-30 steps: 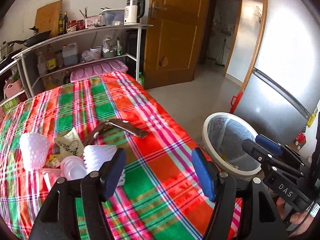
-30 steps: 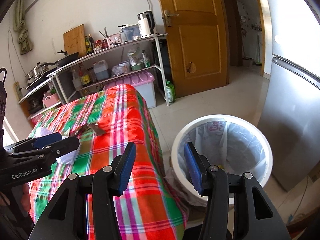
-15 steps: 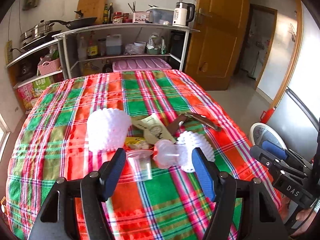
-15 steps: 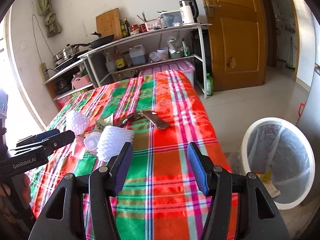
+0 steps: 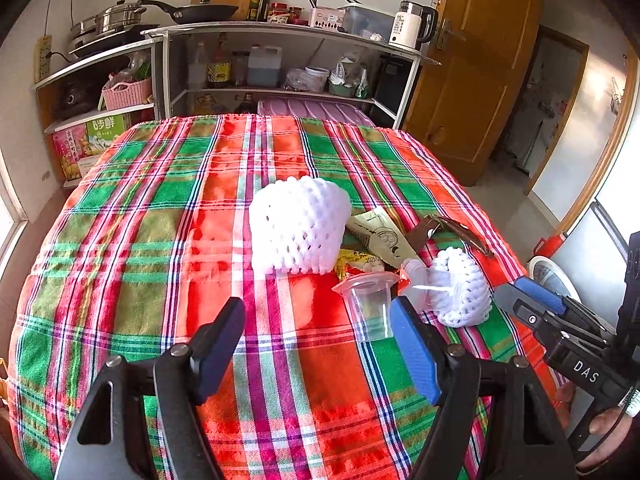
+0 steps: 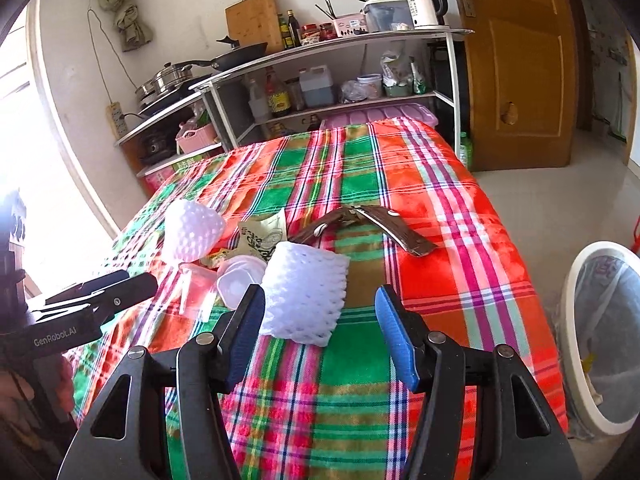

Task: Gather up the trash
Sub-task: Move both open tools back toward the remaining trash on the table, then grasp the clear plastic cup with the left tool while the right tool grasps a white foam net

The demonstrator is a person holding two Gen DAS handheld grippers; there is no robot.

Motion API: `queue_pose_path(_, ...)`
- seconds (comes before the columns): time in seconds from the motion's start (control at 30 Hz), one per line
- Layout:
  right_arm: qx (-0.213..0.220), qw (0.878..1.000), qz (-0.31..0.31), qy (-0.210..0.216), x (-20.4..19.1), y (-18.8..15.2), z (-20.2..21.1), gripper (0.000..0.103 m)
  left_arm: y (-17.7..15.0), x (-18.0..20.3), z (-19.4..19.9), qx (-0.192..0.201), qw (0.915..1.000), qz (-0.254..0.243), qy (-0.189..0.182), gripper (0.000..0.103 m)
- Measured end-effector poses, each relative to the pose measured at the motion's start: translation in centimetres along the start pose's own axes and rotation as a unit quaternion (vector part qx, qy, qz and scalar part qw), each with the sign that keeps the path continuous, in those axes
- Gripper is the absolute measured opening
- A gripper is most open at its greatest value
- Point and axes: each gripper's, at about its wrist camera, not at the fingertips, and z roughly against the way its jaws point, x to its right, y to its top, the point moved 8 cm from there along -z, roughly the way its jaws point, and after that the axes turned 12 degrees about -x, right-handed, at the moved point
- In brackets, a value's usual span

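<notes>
Left gripper (image 5: 318, 350) spread wide, empty, over the plaid tablecloth (image 5: 160, 240); big foam fruit net (image 5: 298, 226) ahead, clear plastic cup (image 5: 366, 306) by its right finger. Right gripper (image 6: 320, 334) also gaping, empty, small foam net (image 6: 304, 292) just beyond its tips. Lined trash bin (image 6: 600, 336) on floor, far right.

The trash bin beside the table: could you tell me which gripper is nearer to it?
Right. The right gripper hovers over the table's bin-side edge, the trash bin just beyond; the left gripper hangs farther along the table.
</notes>
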Motion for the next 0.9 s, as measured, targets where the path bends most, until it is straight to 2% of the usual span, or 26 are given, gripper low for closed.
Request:
queue_pose_path(0.37,-0.029,1.0,-0.002,0.008,-0.1,1.1,-2.4,0.058,0.0,1.6,-2.3,-0.027,0.9991,-0.016,-0.027,0.076)
queue_pose_path(0.67,-0.053,0.998,-0.012,0.04,-0.2,1.3,-4.1,0.059,0.1,1.3,-3.5,-0.043,0.9986,-0.002,-0.03,0.076)
queue_pose_path(0.83,-0.058,0.997,-0.016,0.04,-0.2,1.4,-4.6,0.058,-0.1,1.4,-4.0,-0.051,0.998,0.0,-0.036,0.076)
queue_pose_path(0.9,-0.057,0.997,-0.014,0.04,-0.2,1.4,-4.7,0.058,0.0,1.5,-4.0,-0.049,0.9982,0.001,-0.036,0.072)
